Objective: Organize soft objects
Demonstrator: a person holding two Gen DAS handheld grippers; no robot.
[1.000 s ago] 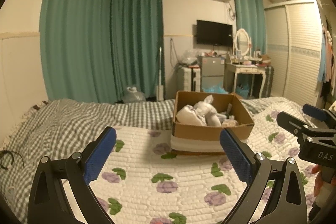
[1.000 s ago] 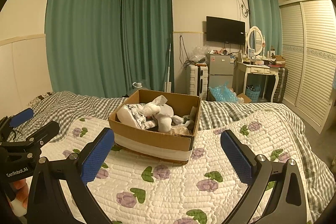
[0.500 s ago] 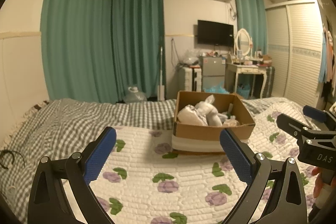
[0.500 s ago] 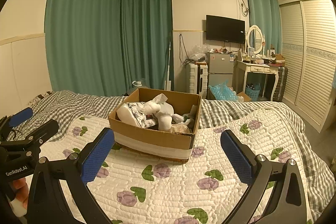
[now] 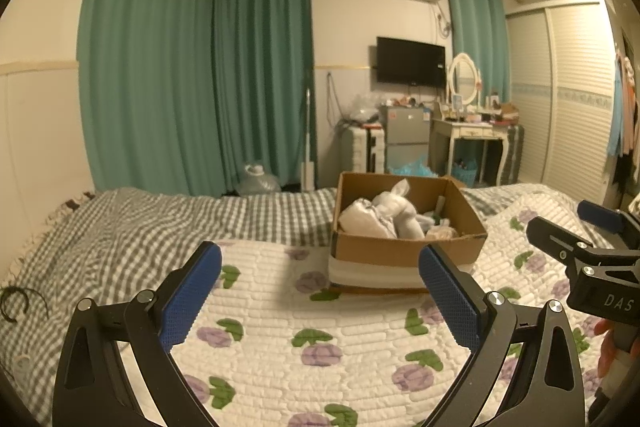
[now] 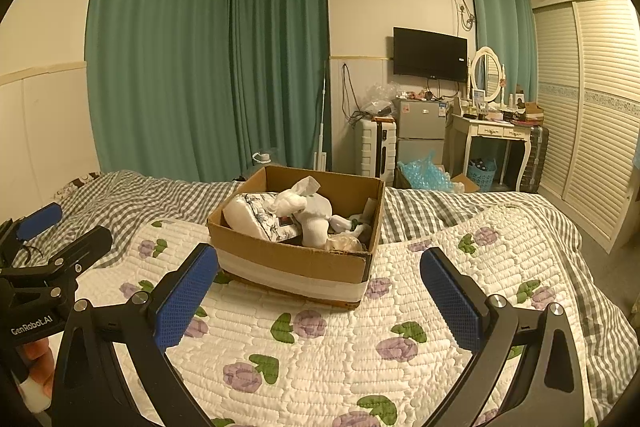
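**Soft things gathered in an open box on the bed**

A brown cardboard box (image 6: 292, 259), flaps open and a white band round its base, sits on the flowered quilt (image 6: 320, 347). Inside it lies a white pillow-like bundle (image 6: 256, 221) with dark printed markings, tilted against the left wall. Against it leans a white plush toy (image 6: 308, 211) (its ears poke above the rim). Smaller pale items (image 6: 348, 243) crowd the right corner, too jumbled to identify.

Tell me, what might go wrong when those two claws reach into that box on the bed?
The box sits on a soft quilt, so a push could tip or slide it. The white toys lie tangled together; pulling one may drag out others. Both grippers, left and right, hang close together and could collide.
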